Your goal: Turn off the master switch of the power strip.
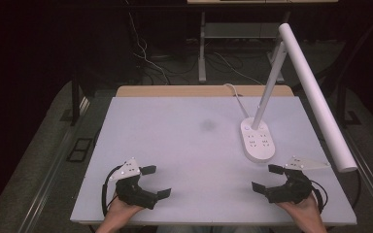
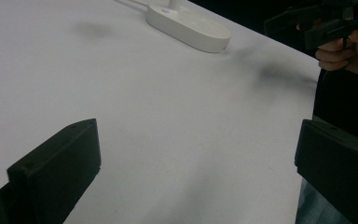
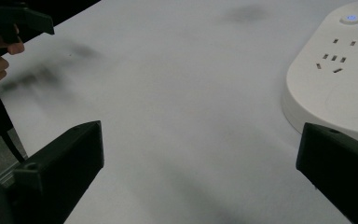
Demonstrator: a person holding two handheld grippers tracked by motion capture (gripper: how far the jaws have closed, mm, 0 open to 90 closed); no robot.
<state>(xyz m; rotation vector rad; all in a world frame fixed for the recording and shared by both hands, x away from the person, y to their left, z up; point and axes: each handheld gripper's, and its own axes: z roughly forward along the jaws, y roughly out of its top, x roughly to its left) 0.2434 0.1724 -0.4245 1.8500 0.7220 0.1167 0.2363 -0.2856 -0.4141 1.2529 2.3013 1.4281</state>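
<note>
A white desk lamp stands at the right of the white table point(image 1: 175, 145): its oval base point(image 1: 258, 140) carries sockets and a small blue light, and a long white bar head point(image 1: 315, 97) slants down toward the front right. My left gripper point(image 1: 156, 181) rests near the table's front left, jaws wide open with nothing between them. My right gripper point(image 1: 266, 177) rests near the front right, just in front of the lamp base, open and empty. In the right gripper view the lamp base point(image 3: 335, 79) lies close beyond the right jaw. In the left gripper view the base point(image 2: 189, 25) sits far off.
The lamp's white cord point(image 1: 235, 94) runs off the table's back edge. A faint dark smudge point(image 1: 207, 125) marks the table's middle. Cables and a metal stand point(image 1: 202, 48) lie on the floor behind. The lamp's bar head overhangs the table's right edge above my right gripper.
</note>
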